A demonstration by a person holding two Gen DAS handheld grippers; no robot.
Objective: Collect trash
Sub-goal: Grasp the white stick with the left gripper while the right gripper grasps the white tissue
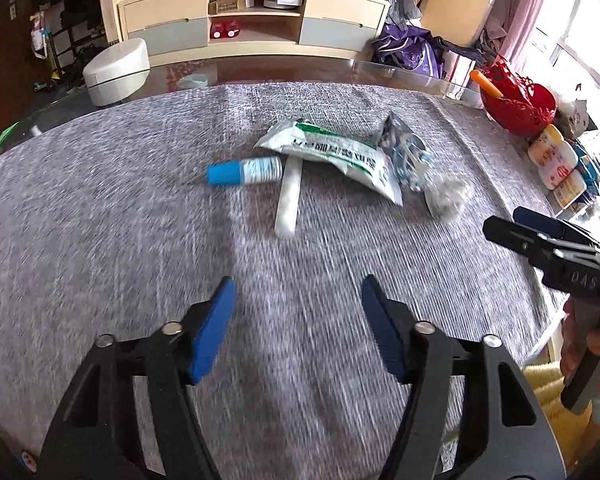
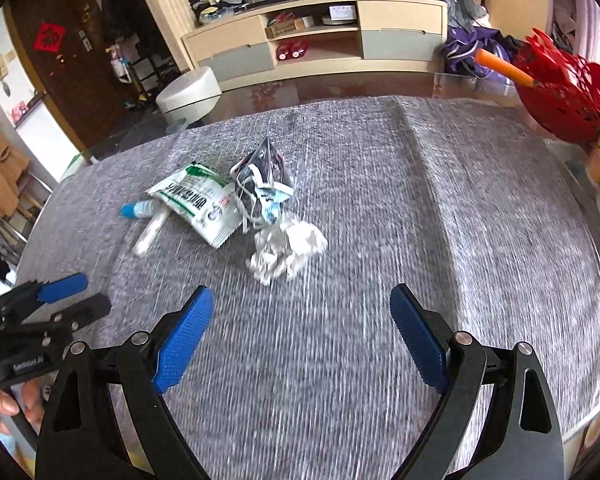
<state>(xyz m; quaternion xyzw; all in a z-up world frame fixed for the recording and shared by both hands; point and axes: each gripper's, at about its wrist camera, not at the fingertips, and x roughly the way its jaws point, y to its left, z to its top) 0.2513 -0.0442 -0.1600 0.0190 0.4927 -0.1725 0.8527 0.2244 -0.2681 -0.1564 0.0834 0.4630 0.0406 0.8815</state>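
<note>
A pile of trash lies on the grey cloth-covered table [image 1: 100,220]. It holds a small bottle with a blue cap [image 1: 244,170], a white tube [image 1: 289,200], a white and green packet [image 1: 336,152], a dark wrapper with a blue mask [image 1: 406,152] and a crumpled tissue [image 1: 446,196]. The tissue [image 2: 286,246] lies nearest my right gripper [image 2: 302,300]. My left gripper [image 1: 298,292] is open and empty, short of the pile. My right gripper is open and empty; it also shows at the right of the left wrist view [image 1: 512,220].
A red basket [image 1: 518,102] with an orange stick and several white jars [image 1: 552,160] stand at the table's right edge. A white round container [image 1: 116,70] sits at the far left. A cabinet [image 1: 256,20] stands behind the table.
</note>
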